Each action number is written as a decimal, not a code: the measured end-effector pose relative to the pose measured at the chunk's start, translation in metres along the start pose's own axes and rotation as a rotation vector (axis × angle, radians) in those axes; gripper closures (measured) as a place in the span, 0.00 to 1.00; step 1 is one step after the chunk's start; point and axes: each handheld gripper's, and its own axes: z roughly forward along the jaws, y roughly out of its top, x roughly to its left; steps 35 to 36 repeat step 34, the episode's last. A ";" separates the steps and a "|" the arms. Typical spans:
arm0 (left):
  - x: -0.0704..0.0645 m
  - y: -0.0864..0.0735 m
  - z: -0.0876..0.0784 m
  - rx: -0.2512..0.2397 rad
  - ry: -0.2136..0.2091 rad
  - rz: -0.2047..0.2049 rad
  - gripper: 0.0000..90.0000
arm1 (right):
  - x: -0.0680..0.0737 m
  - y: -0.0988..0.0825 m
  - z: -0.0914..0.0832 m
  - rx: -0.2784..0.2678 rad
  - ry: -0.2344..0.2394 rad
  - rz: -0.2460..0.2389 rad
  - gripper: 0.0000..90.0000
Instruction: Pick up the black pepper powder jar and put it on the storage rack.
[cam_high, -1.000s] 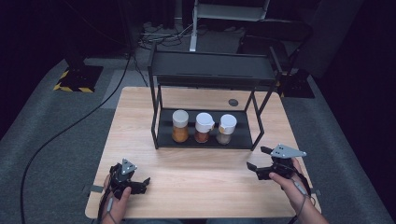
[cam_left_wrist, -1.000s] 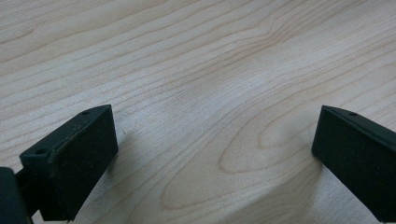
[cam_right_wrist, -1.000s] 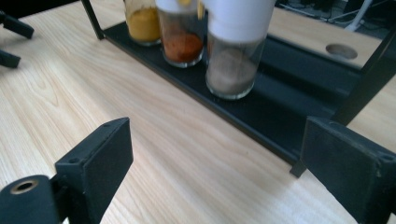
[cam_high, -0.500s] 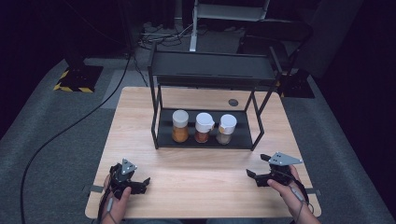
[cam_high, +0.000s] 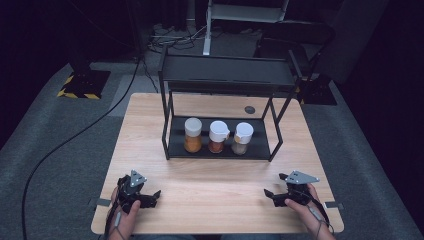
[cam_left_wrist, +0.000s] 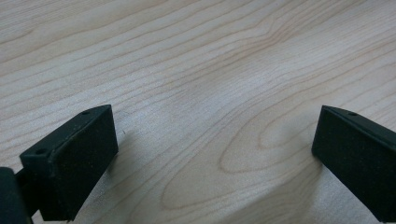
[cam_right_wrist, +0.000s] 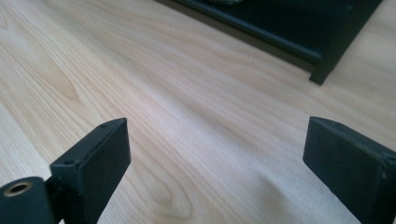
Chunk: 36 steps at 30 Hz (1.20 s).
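Resting apart, both grippers' jaws wide

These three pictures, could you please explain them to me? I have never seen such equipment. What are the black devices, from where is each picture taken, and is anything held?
A person sits at a wooden table and holds a hand tool with a two-jaw claw in each hand: the left claw and the right claw. The high view looks down from above the person's side. The other two pictures come from small cameras riding on each tool, looking along its black jaws at the wood. On the table stands a black two-level rack. Its lower shelf carries three spice jars with pale lids. Both claws are open and hold nothing; the right one has just been opening.
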 end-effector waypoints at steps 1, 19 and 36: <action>0.000 0.000 0.000 0.000 0.000 0.000 0.00 | 0.000 -0.002 0.001 0.005 0.000 0.004 0.08; 0.000 0.000 0.000 0.000 0.000 0.000 0.00 | 0.000 -0.013 0.002 0.106 -0.029 -0.003 0.04; 0.000 0.000 0.000 -0.001 0.000 0.000 0.00 | 0.002 -0.013 0.003 0.116 -0.026 -0.001 0.01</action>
